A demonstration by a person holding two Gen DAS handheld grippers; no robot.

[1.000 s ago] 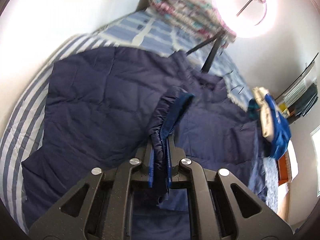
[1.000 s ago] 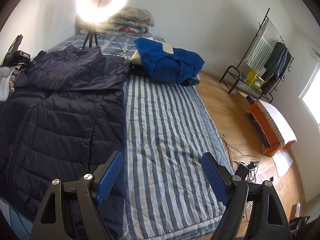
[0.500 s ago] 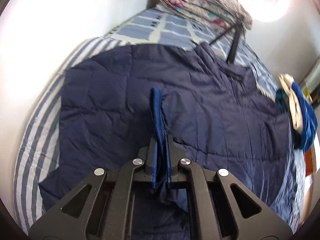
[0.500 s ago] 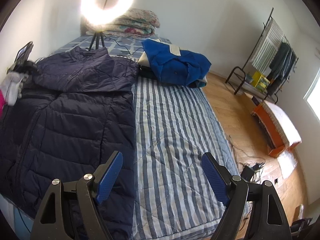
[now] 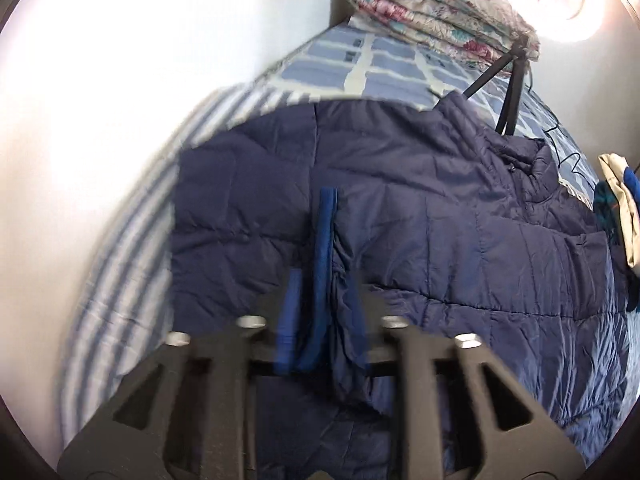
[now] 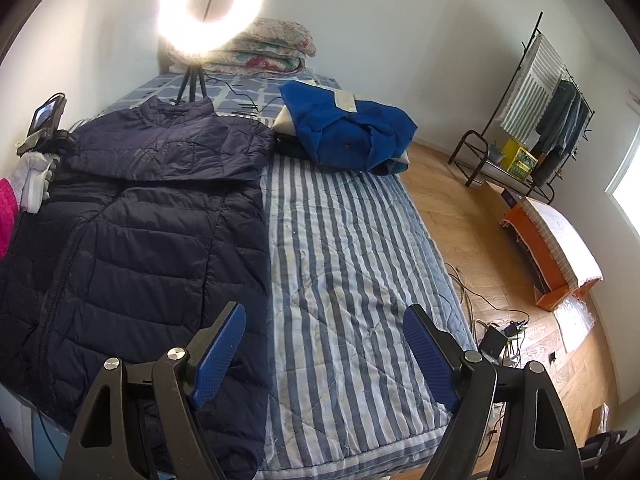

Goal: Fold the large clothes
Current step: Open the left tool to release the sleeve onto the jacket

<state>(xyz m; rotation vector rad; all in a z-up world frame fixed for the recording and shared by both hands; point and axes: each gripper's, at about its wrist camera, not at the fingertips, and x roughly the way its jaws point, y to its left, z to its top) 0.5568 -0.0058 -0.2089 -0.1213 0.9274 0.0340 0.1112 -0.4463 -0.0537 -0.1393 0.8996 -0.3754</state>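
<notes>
A dark navy puffer jacket (image 6: 152,216) lies spread on the left half of a blue-and-white striped bed (image 6: 352,248). In the left wrist view the jacket (image 5: 460,232) fills the middle. My left gripper (image 5: 324,280) has its jaws slightly parted around the jacket's sleeve cuff (image 5: 326,232), which has a bright blue lining and rests on the jacket body. The view is blurred. My right gripper (image 6: 324,352) is open and empty, hovering over the bed's near end beside the jacket's hem.
A folded blue garment (image 6: 352,128) lies at the bed's far right. A ring light on a tripod (image 6: 210,12) stands on the bed's head, before stacked floral quilts (image 6: 264,52). A clothes rack (image 6: 540,112), orange box (image 6: 548,256) and floor cables (image 6: 492,320) lie right.
My left gripper carried the sleeve cuff across and down onto the jacket body, and its jaws have begun to part. My right gripper stayed open and drifted slightly.
</notes>
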